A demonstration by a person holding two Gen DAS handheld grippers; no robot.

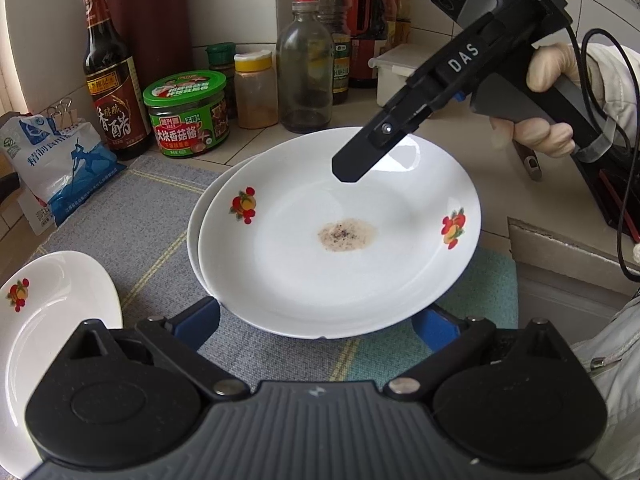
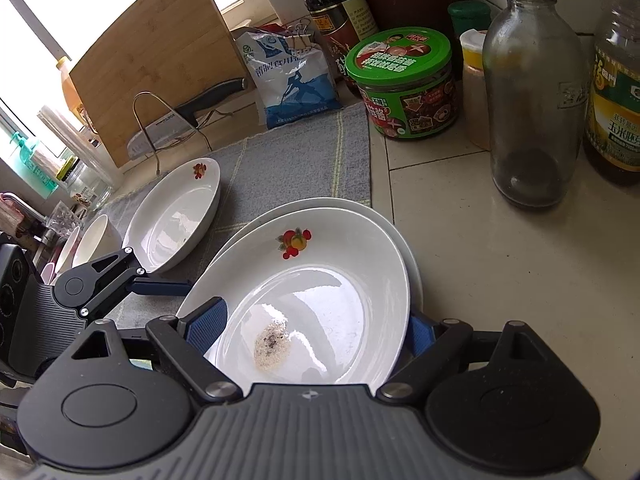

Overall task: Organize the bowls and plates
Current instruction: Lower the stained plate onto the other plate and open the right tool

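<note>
A white plate with fruit prints and a brown stain [image 1: 340,240] lies on a second white plate [image 1: 196,220] on a grey mat. It also shows in the right wrist view [image 2: 320,288], above the lower plate [image 2: 408,248]. My left gripper [image 1: 316,320] is open, its blue pads either side of the plate's near rim. My right gripper [image 2: 316,332] is open, straddling the plate's rim; it shows from outside in the left wrist view [image 1: 352,168], over the plate's far side. A third plate [image 1: 48,320] lies at left, also in the right wrist view [image 2: 176,216].
Sauce bottles [image 1: 108,80], a green-lidded jar [image 1: 186,114], a glass bottle [image 1: 306,68] and a salt bag [image 1: 60,160] stand behind the plates. A cutting board [image 2: 152,48], a knife [image 2: 208,100] and white bowls [image 2: 92,244] are at left. A white box [image 1: 396,76] sits at right.
</note>
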